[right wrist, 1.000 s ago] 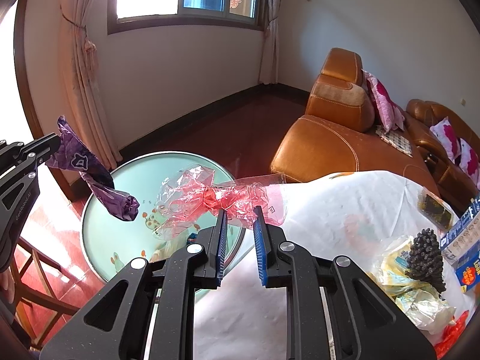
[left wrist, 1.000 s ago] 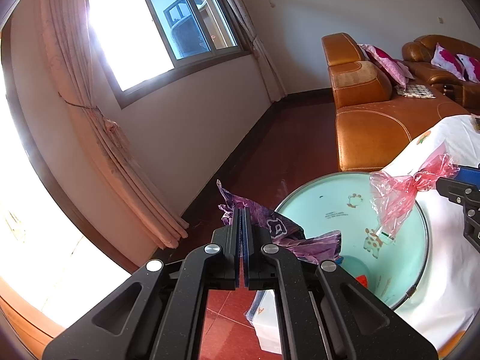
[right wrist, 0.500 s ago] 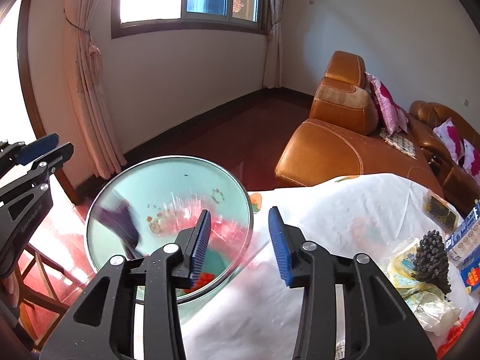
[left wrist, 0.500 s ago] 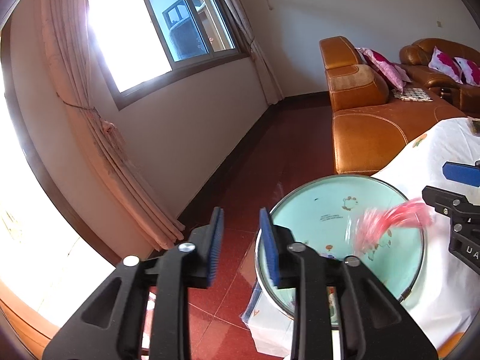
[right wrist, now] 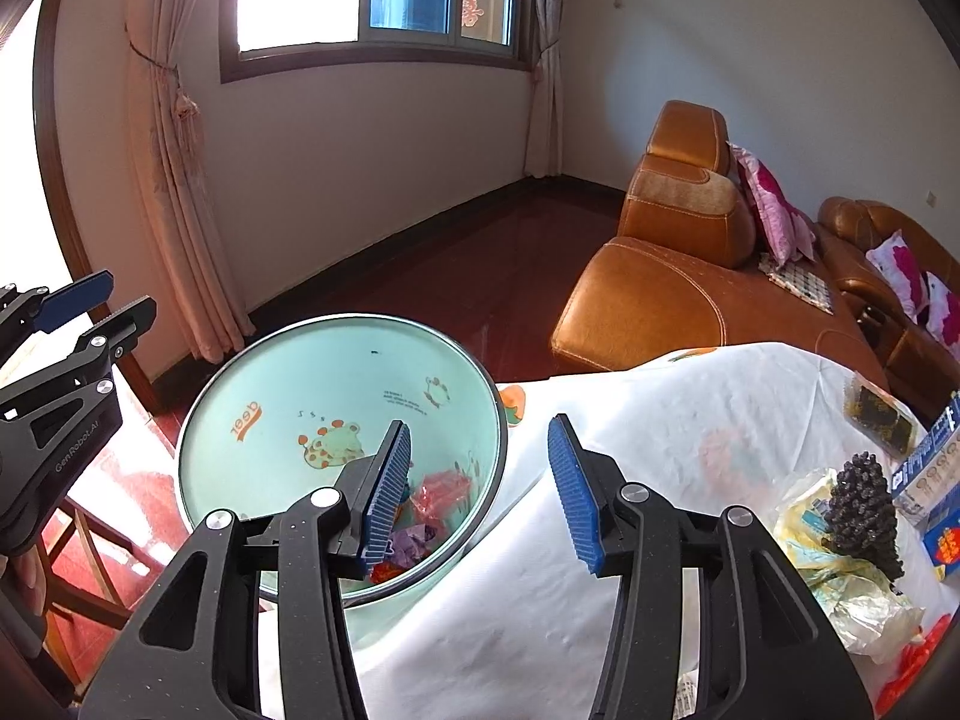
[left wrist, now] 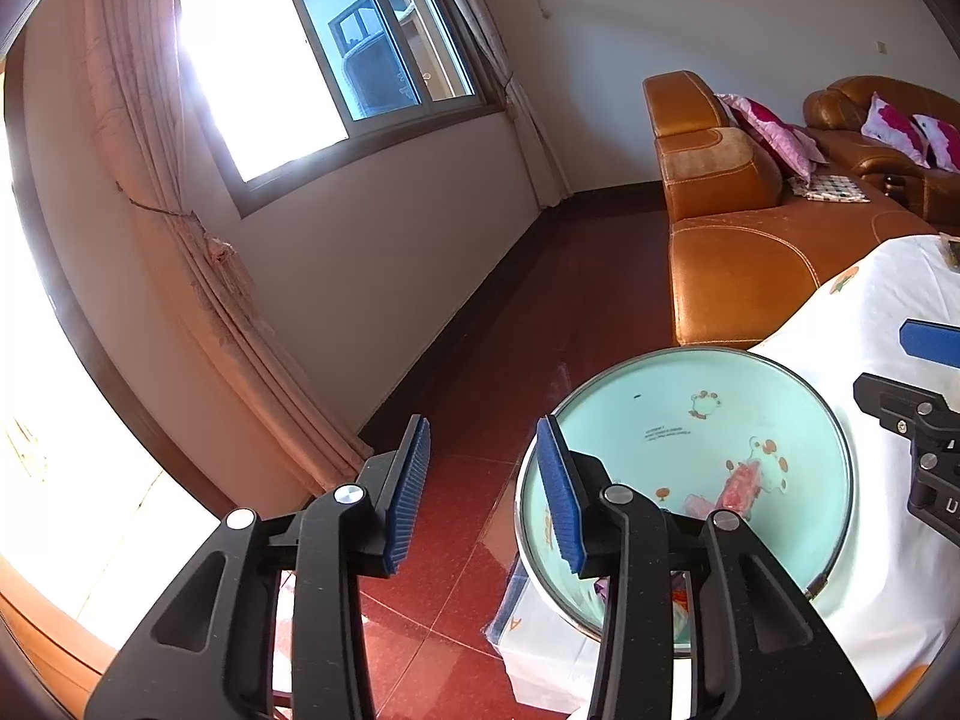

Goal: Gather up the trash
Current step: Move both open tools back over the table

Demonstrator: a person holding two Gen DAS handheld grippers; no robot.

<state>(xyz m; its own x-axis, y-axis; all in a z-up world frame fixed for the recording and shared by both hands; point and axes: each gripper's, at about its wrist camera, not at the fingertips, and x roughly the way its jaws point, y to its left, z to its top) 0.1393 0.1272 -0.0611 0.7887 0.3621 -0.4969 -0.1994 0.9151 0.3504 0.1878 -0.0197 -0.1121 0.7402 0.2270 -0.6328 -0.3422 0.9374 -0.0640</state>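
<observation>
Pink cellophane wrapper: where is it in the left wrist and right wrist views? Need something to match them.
Left wrist: pink cellophane wrapper lies low inside the mint-green bin, lower right of the picture, right of the left gripper.
Right wrist: the wrapper lies at the bin's bottom, lower centre, just right of the right gripper's left finger.
Shared landmark: the bin's cartoon print.

your way down into the mint-green bin [right wrist: 288,384] is clear: its mouth lies wide open, wrappers only at the bottom. the bin's rim touches the white-clothed table [right wrist: 660,420] on your right. further right on the cloth, a dark pinecone [right wrist: 864,504], crumpled yellow packaging [right wrist: 840,570] and boxes [right wrist: 936,480] crowd the edge. left of the bin, red floor [left wrist: 480,360] lies bare.
</observation>
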